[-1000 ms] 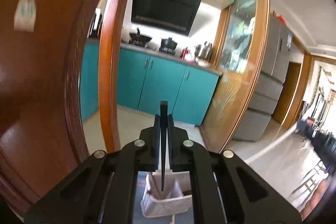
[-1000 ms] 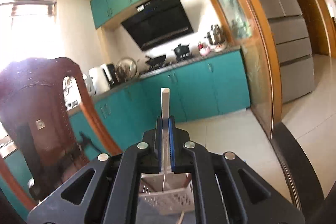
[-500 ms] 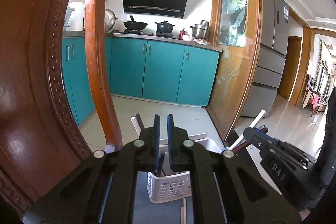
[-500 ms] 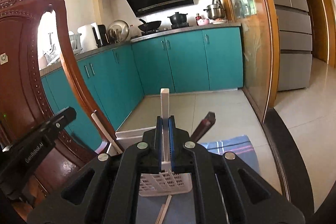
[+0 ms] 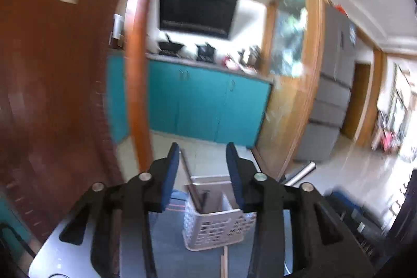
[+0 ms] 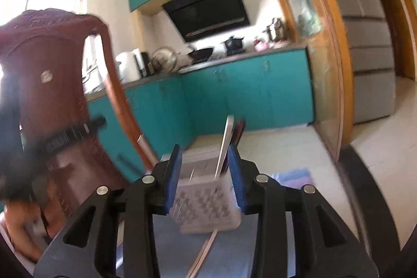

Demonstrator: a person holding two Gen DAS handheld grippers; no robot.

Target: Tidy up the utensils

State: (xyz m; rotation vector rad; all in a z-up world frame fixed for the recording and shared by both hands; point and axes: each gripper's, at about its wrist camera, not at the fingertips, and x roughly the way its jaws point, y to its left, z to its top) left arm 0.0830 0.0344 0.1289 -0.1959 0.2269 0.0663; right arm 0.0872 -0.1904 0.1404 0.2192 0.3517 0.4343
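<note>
Left gripper (image 5: 202,168): jaws spread wide, nothing between the pads, held above and just short of the basket (image 5: 213,226). The basket is white, perforated, and stands on a grey-blue table (image 5: 166,246). In the left wrist view a dark utensil (image 5: 191,184) leans in the basket's left compartment, handle tilted up and left; a pale stick (image 5: 224,262) lies flat on the table, touching or just beside the basket's near wall. Right gripper (image 6: 204,168): jaws likewise apart and empty, poised over the same basket (image 6: 208,210). In the right wrist view a white utensil (image 6: 225,145) and a dark one (image 6: 238,134) stand together in the basket's right part, both leaning slightly right. A brown chair (image 6: 52,100) stands left of the table. Both views are motion-blurred.
</note>
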